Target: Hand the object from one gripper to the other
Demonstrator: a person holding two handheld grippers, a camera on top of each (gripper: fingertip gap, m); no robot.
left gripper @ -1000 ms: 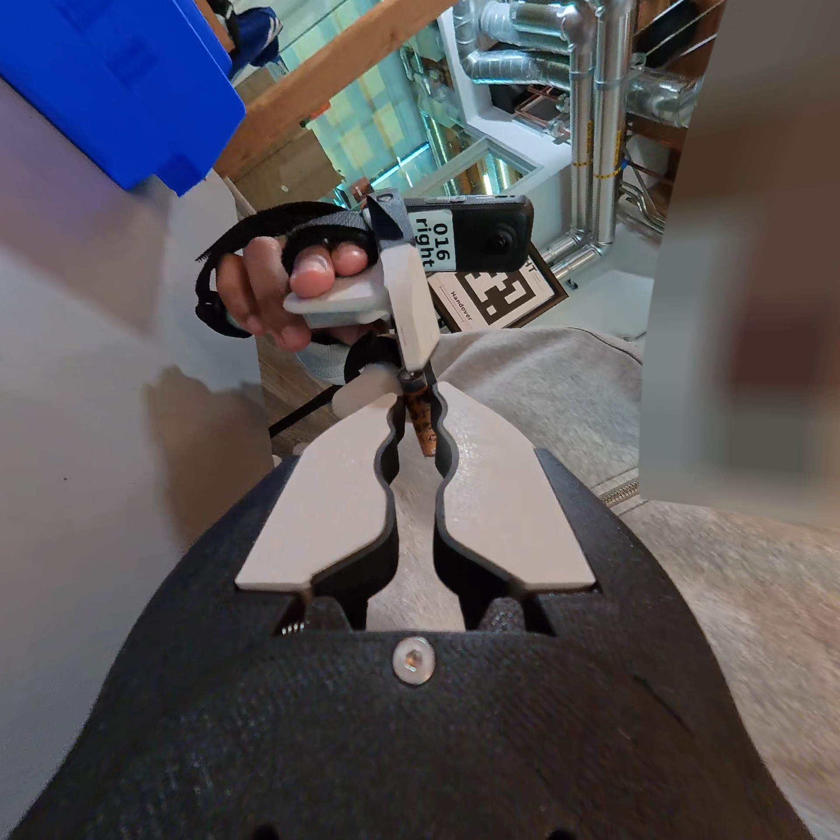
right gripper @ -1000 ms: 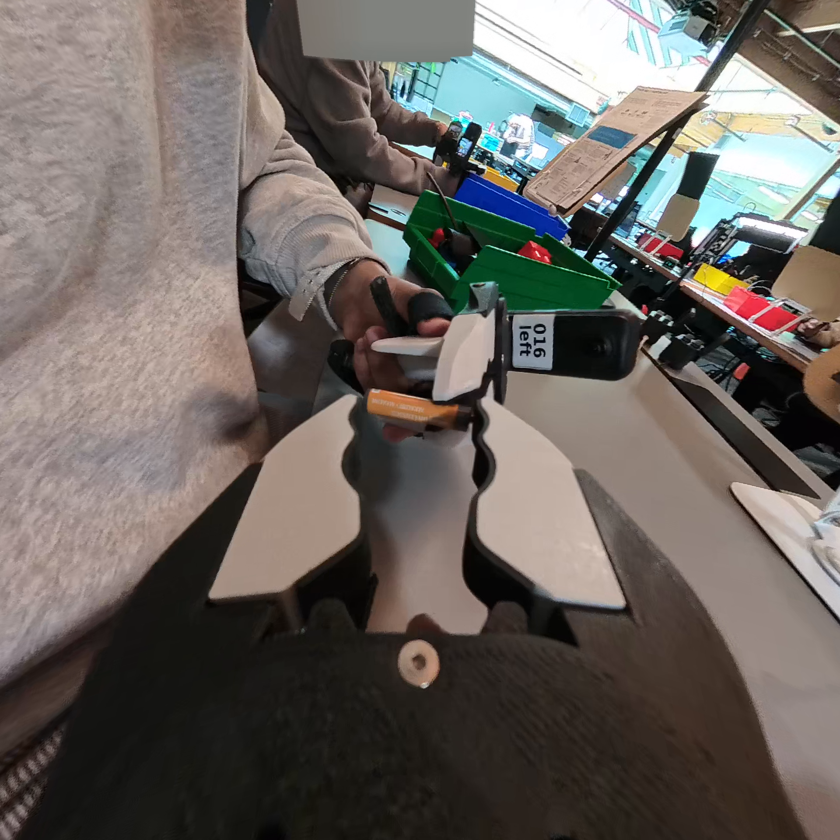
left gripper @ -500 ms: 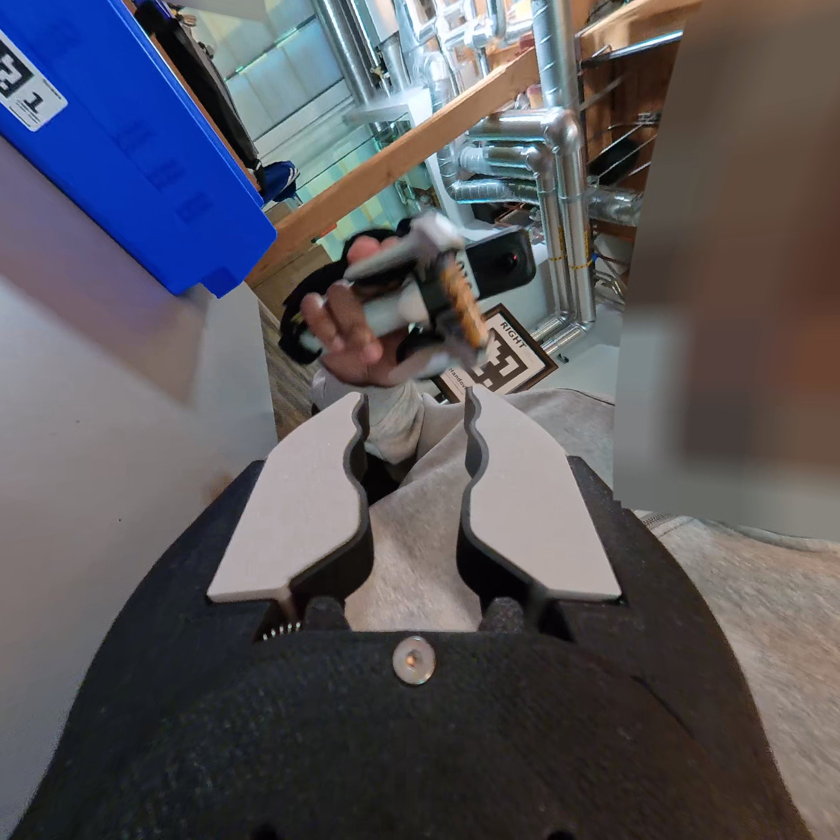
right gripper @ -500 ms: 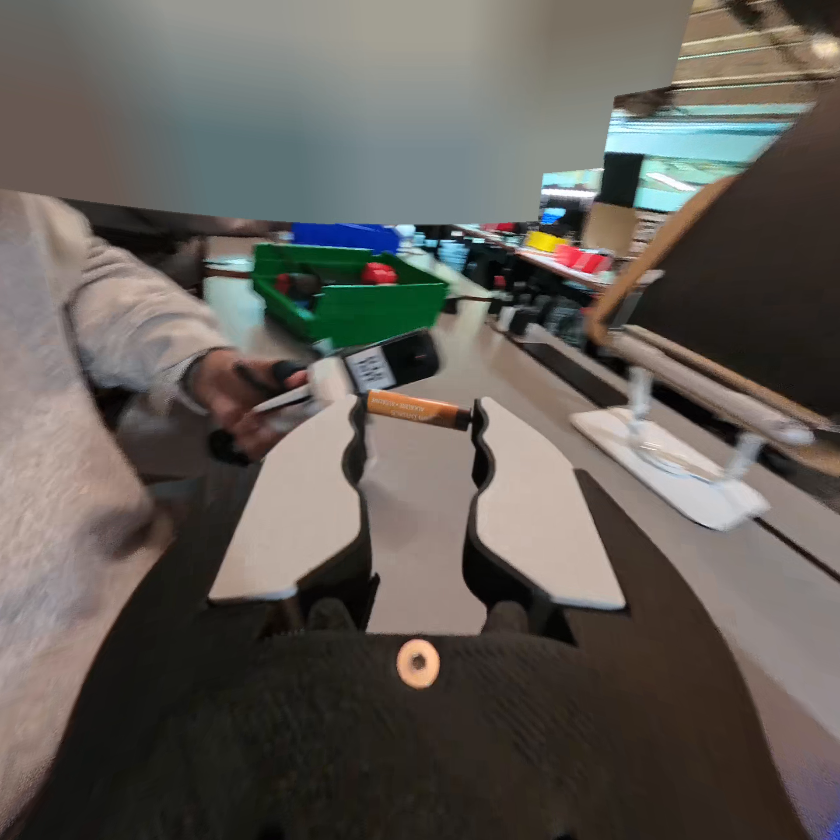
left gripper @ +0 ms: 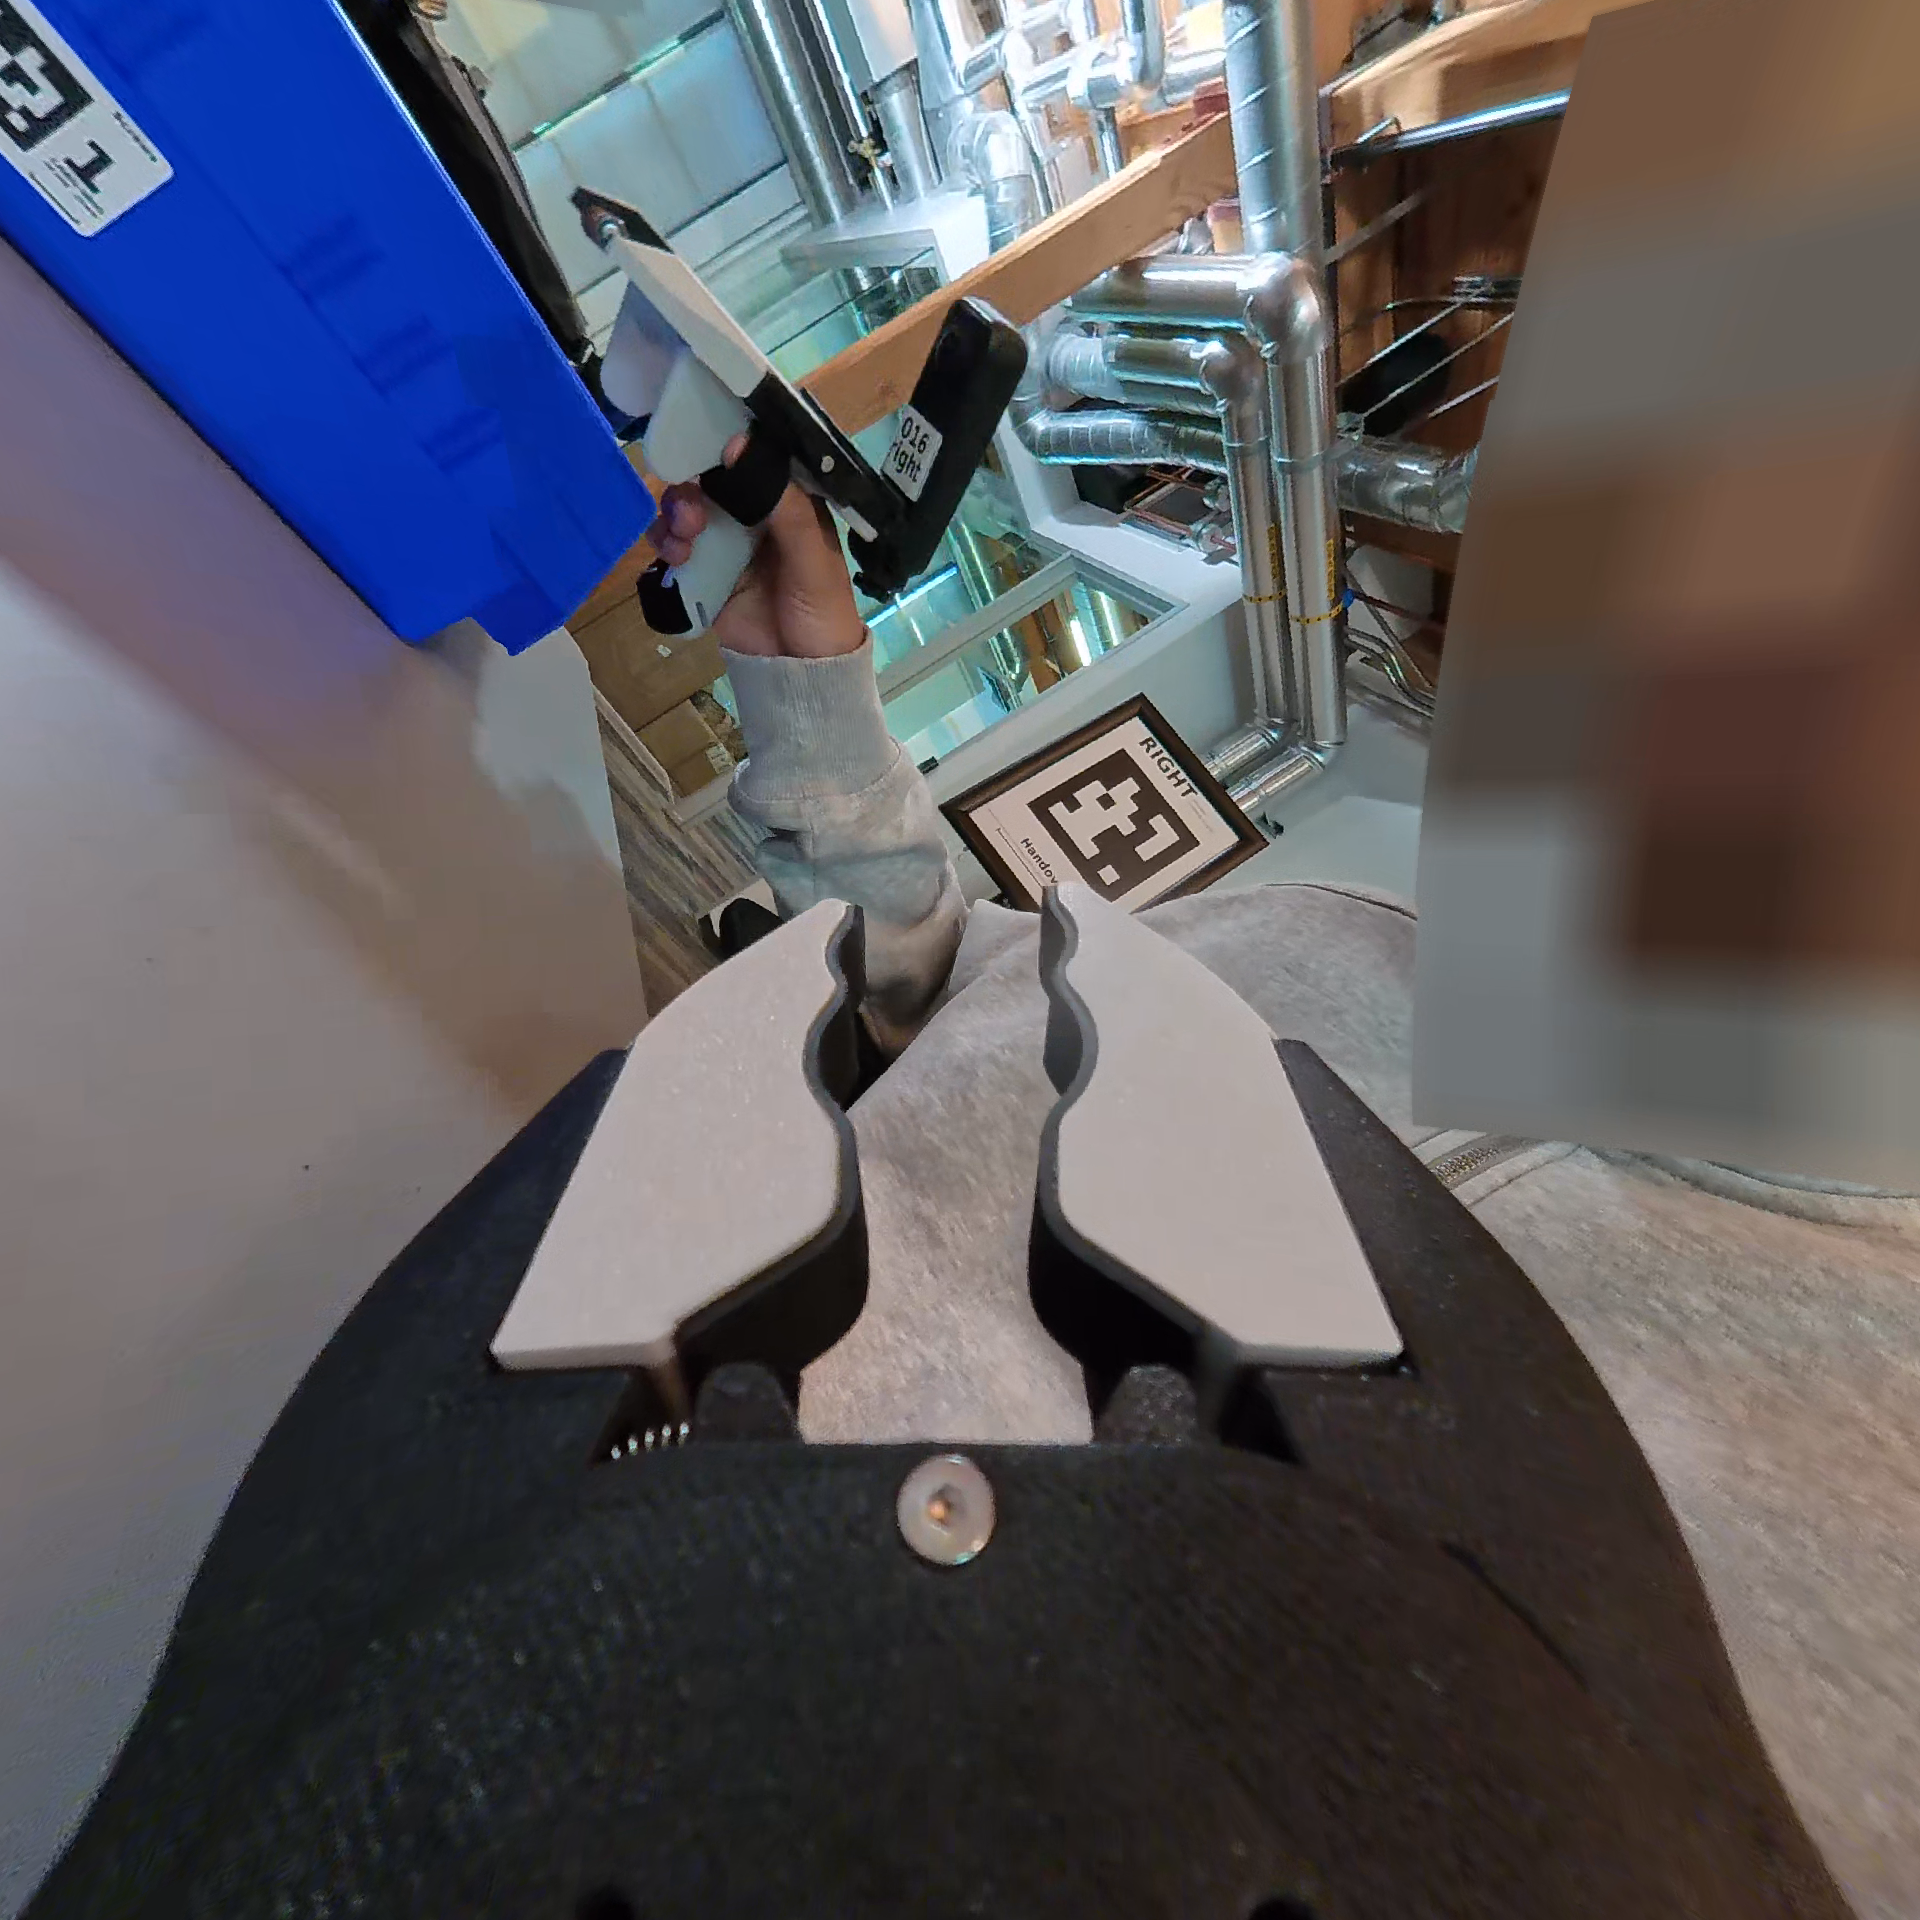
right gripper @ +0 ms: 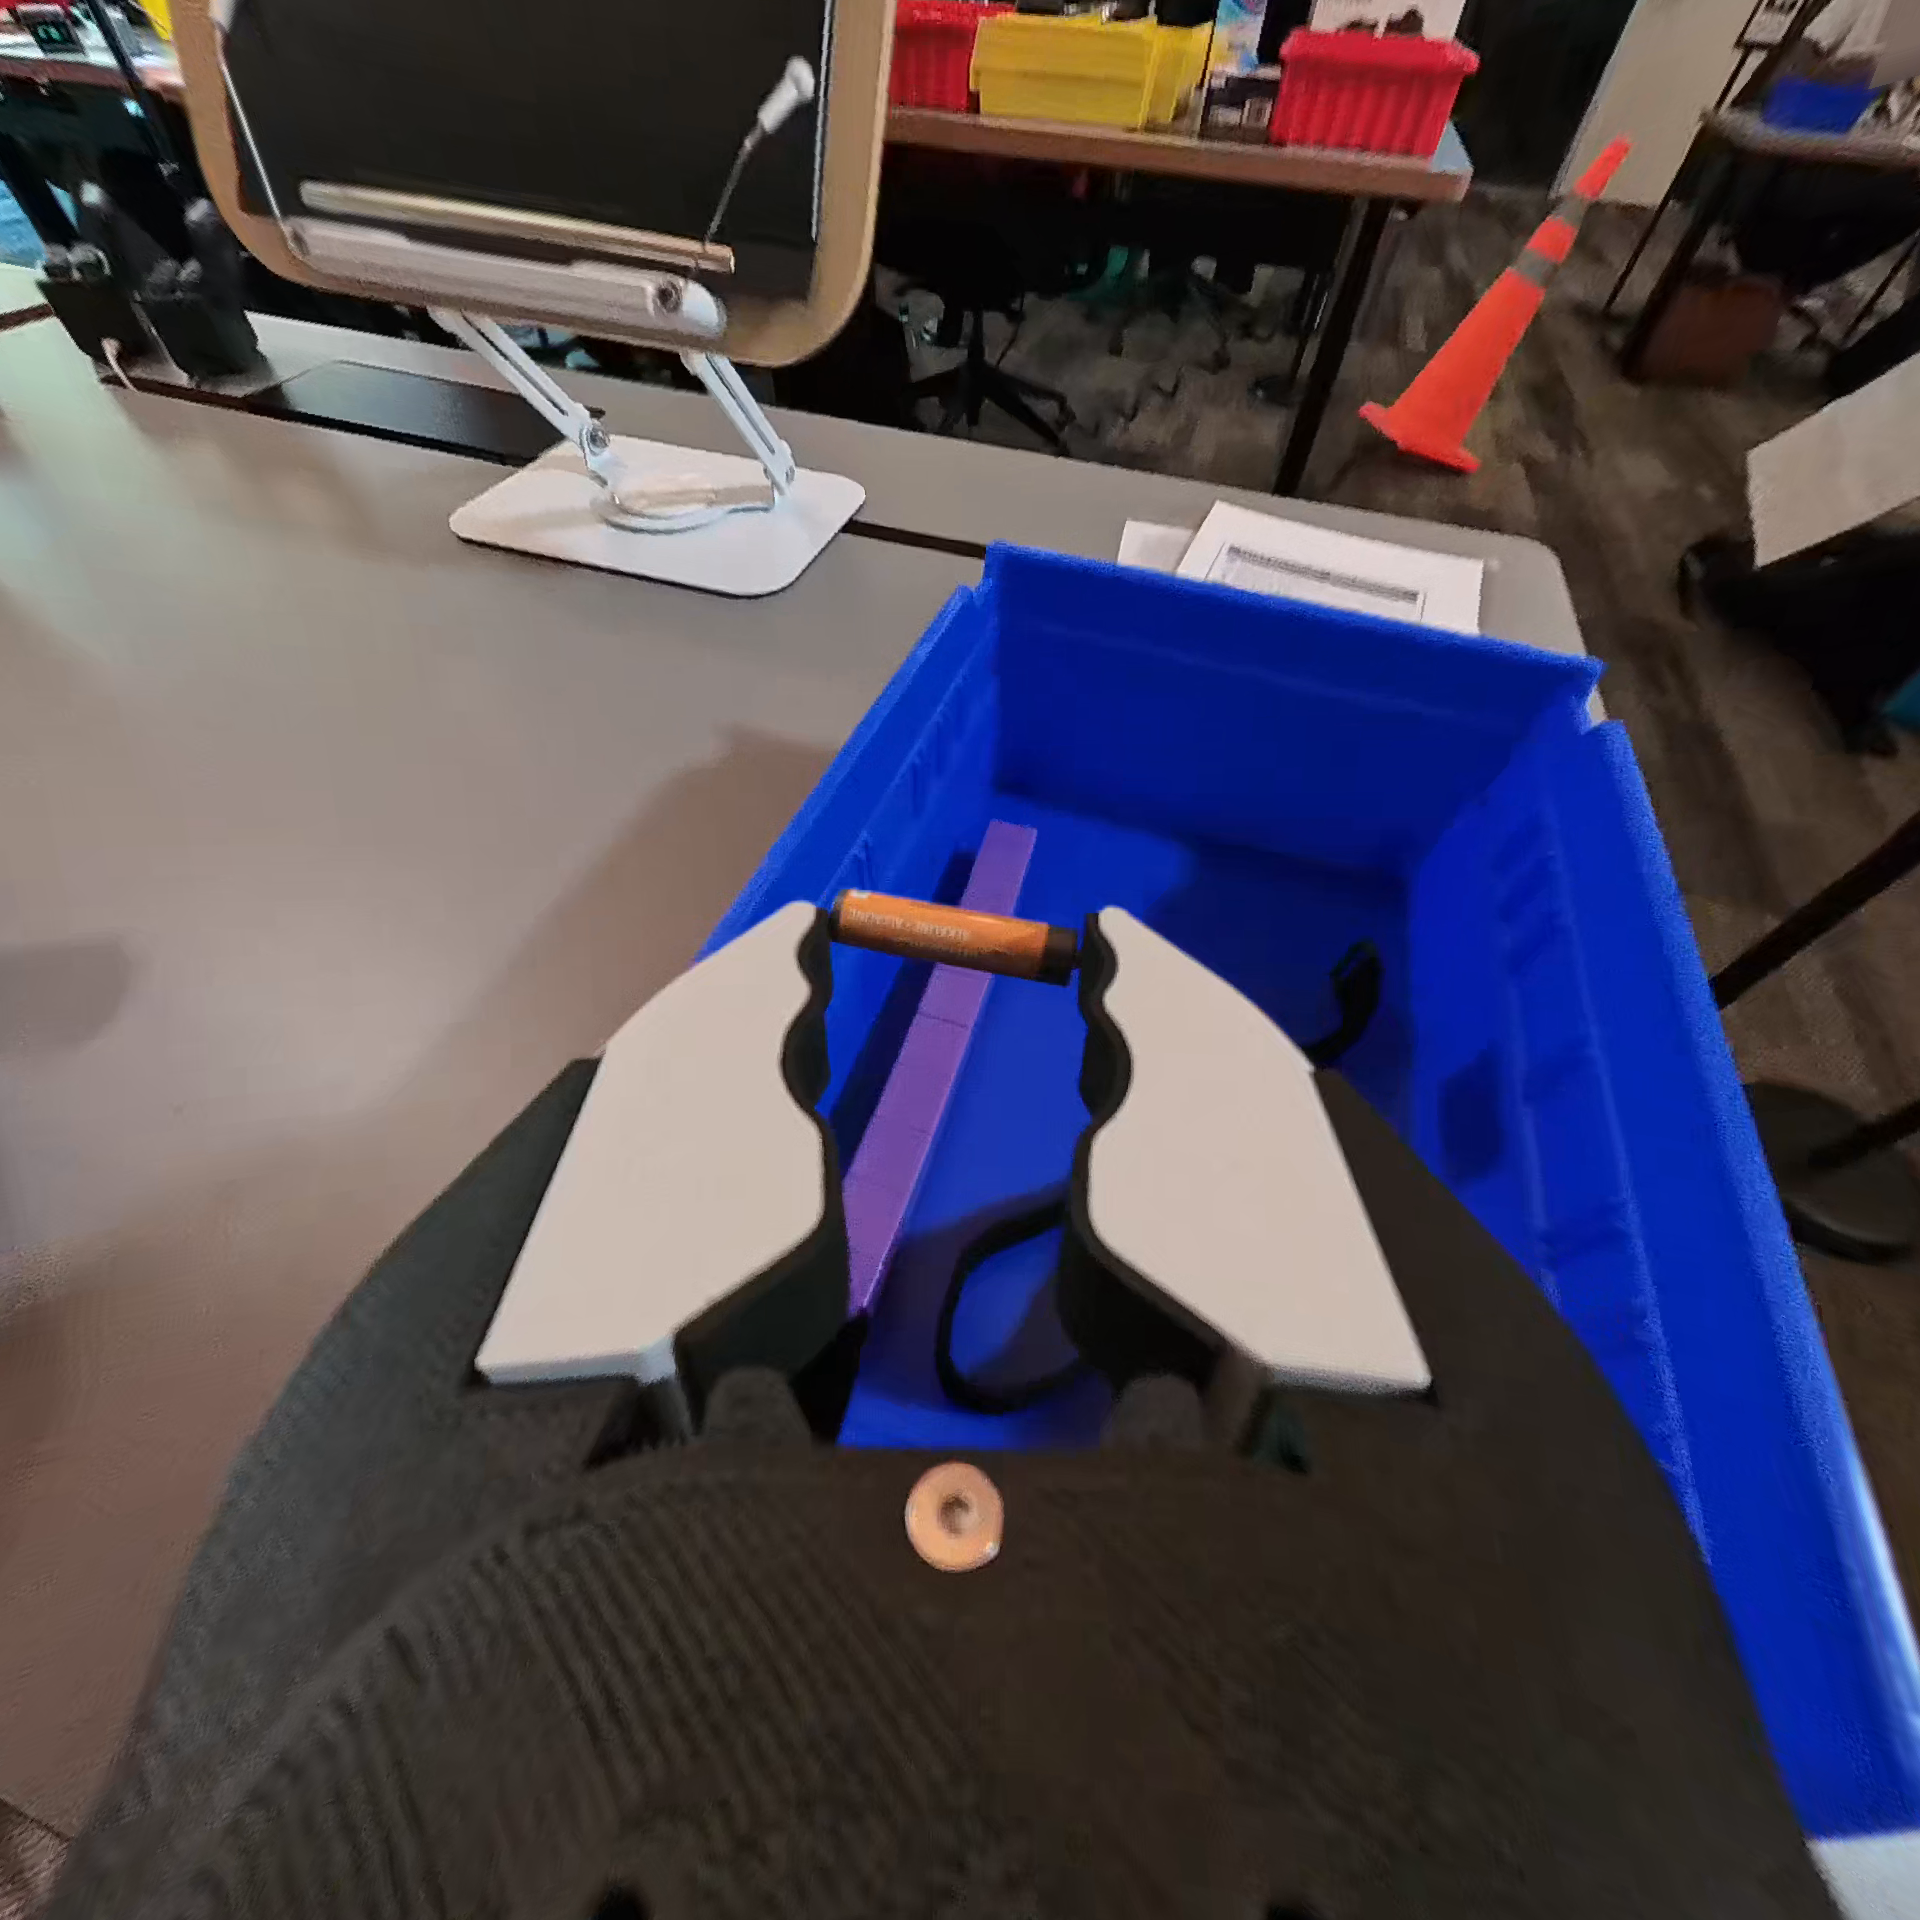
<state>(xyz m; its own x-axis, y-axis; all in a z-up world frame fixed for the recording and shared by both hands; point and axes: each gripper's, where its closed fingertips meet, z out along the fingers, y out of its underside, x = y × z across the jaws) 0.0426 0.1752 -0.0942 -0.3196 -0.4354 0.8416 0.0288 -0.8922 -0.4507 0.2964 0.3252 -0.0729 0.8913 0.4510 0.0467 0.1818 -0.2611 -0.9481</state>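
1. Surface first: you're at a smooth grey table (right gripper: 364, 810), with a blue bin (right gripper: 1507, 935) on its right side and a tablet on a white stand (right gripper: 665, 520) at the far edge. Beyond that it's a busy workshop, with an orange cone (right gripper: 1475, 343) on the floor and red and yellow bins on a far table.
2. Your right gripper (right gripper: 956, 935) hangs over the bin, tilted down into it. In the left wrist view your hand (left gripper: 779, 582) holds it up beside the bin's outer wall.
3. It's pinching the battery (right gripper: 951, 933) end to end between its fingertips, crosswise, above the bin's inside.
4. Your left gripper (left gripper: 948, 914) is empty, jaws apart, pointing at your grey sweatshirt.
5. Textures: the battery is a small orange cylinder with a black end; the fingers (right gripper: 686, 1122) are matte pale grey with wavy inner edges, on a ribbed black body. A purple bar (right gripper: 935, 1039) and a black loop (right gripper: 987, 1330) lie in the glossy bin.
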